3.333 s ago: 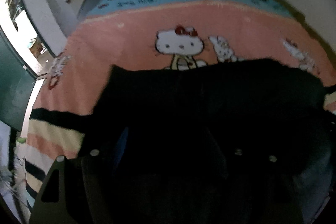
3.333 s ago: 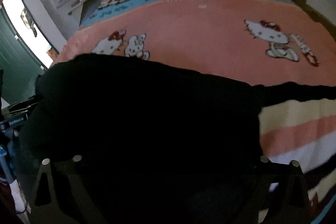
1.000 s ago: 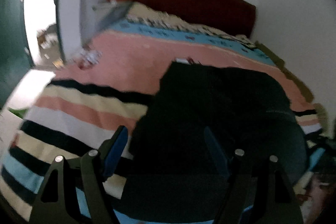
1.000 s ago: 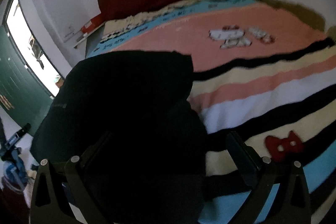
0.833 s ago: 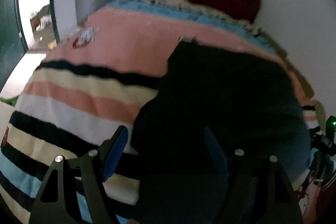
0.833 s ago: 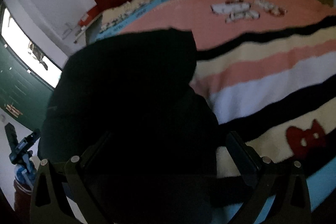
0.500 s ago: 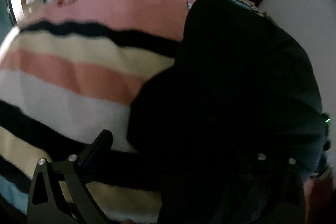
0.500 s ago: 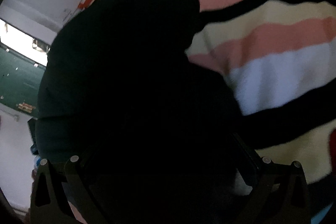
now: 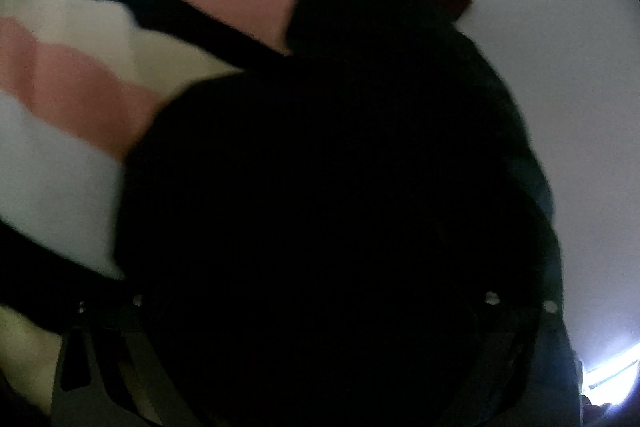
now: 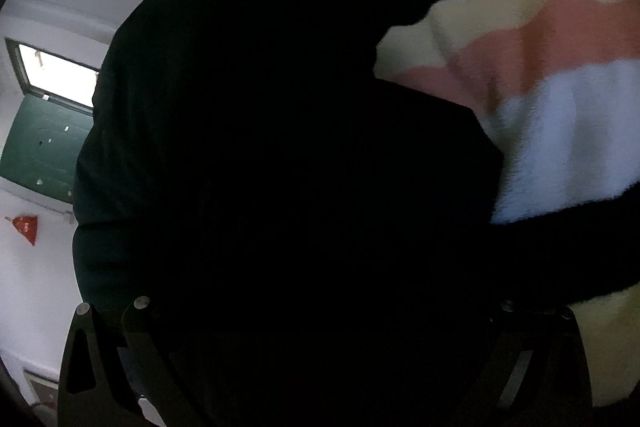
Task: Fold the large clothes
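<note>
Left gripper (image 9: 316, 307) / right gripper (image 10: 320, 311): opening hidden | dark garment (image 9: 340, 207) fills view | striped blanket (image 9: 60, 99) beside

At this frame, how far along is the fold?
The black garment lies on the striped blanket in what looks like two stacked layers, so at least one fold seems made. Both cameras sit very close over it; whether the grippers are open or shut is hidden in the dark. Final folds and neatness cannot be judged.

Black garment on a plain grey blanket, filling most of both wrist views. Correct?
Not quite. The black garment does fill most of both wrist views, but the blanket is not plain grey: it is striped in pink, cream, white and black. The right wrist view shows the stripes clearly, and so does the left.
</note>
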The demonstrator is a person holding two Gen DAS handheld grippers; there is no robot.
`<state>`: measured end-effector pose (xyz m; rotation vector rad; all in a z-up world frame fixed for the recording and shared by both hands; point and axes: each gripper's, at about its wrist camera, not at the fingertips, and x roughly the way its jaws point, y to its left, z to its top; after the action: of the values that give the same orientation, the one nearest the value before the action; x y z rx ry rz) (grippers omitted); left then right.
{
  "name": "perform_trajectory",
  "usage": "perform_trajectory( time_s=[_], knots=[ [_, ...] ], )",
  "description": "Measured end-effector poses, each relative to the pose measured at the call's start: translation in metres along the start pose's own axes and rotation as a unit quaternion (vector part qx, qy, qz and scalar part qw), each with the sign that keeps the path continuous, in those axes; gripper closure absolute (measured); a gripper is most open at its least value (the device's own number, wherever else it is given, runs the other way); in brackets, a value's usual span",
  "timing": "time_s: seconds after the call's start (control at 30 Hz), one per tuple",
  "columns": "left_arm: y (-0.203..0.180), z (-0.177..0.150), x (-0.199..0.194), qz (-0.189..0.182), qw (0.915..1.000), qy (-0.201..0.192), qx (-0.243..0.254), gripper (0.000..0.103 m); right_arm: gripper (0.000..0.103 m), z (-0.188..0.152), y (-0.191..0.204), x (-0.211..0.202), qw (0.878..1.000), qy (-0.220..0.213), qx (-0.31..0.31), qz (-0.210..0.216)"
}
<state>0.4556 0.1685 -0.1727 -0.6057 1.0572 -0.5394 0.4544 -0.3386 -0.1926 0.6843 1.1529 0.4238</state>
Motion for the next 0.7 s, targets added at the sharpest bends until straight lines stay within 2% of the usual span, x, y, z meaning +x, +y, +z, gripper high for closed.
perform_trajectory(
  time_s=[0.07,0.1,0.13,0.17,0.23,0.33,0.5,0.63,0.7],
  knots=[
    [-0.013,-0.007,-0.003,-0.027,0.9996,-0.005,0.011,0.035,0.003,-0.003,0.005,-0.001,1.0,-0.007,-0.002,0.004],
    [-0.018,-0.009,-0.006,-0.029,0.9994,-0.008,0.017,0.04,0.013,-0.005,0.007,-0.003,1.0,-0.01,-0.004,0.01],
    [-0.026,-0.011,-0.009,-0.028,0.9992,-0.011,0.027,0.049,0.03,-0.006,0.01,-0.005,1.0,-0.016,-0.006,0.017],
    [-0.033,-0.012,-0.012,-0.026,0.9989,-0.014,0.037,0.056,0.038,-0.007,0.014,-0.01,0.999,-0.022,-0.008,0.029],
    [-0.054,-0.012,-0.021,-0.019,0.9976,-0.022,0.063,0.064,0.061,-0.008,0.028,-0.018,0.999,-0.032,-0.028,0.031],
    [-0.081,-0.01,-0.035,-0.016,0.9951,-0.04,0.089,0.072,0.075,-0.008,0.06,-0.031,0.996,-0.048,-0.078,0.019],
    [-0.113,-0.017,-0.071,-0.027,0.9919,-0.061,0.108,0.073,0.081,-0.011,0.12,-0.064,0.984,-0.096,-0.148,0.013],
    [-0.119,-0.034,-0.101,-0.034,0.9897,-0.075,0.117,0.074,0.081,-0.023,0.142,-0.1,0.978,-0.118,-0.167,0.033],
    [-0.117,-0.048,-0.104,-0.032,0.9902,-0.075,0.114,0.074,0.081,-0.026,0.147,-0.107,0.977,-0.121,-0.169,0.039]
  ],
)
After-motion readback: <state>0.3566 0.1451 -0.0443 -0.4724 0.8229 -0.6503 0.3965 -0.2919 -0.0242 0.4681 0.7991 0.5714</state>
